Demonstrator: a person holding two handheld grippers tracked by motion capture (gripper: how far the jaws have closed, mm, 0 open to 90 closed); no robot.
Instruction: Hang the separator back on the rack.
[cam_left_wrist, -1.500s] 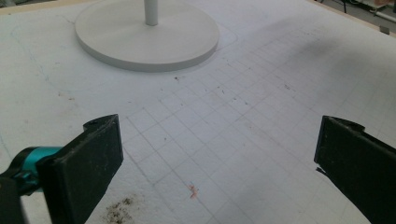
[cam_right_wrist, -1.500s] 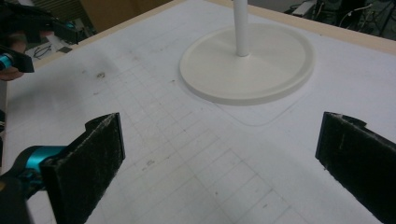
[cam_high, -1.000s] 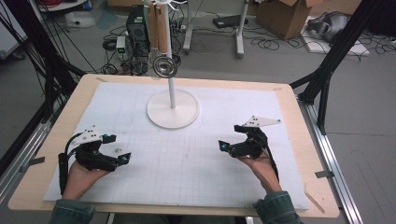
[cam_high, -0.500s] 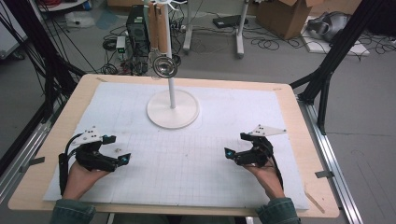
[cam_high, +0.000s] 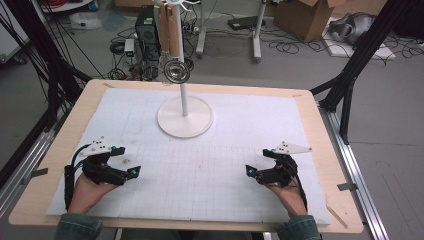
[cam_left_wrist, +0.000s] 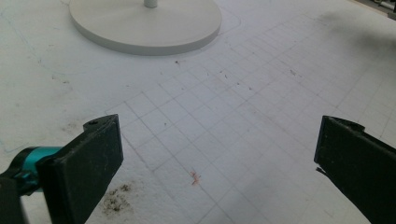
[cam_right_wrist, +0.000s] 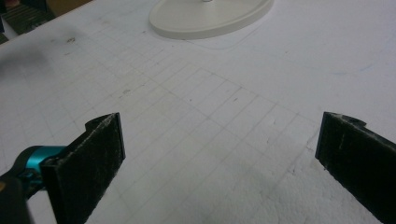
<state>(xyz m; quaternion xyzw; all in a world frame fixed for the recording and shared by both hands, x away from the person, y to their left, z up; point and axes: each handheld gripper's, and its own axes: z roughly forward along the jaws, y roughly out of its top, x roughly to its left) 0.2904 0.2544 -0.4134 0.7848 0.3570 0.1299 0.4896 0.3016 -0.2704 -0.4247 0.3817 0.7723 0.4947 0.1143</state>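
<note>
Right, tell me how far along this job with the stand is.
Nothing looks done yet. The strainer hangs at the top of the white stand. In hand: nothing; the left gripper and right gripper rest low on the white mat, jaws wide apart and empty, both near the front edge. Left, probably: reaching for the stand.

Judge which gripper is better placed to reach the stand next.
Left, marginally: the left gripper sits nearer the stand, whose base lies left of centre. The right gripper is farther. Both are open and empty.
</note>
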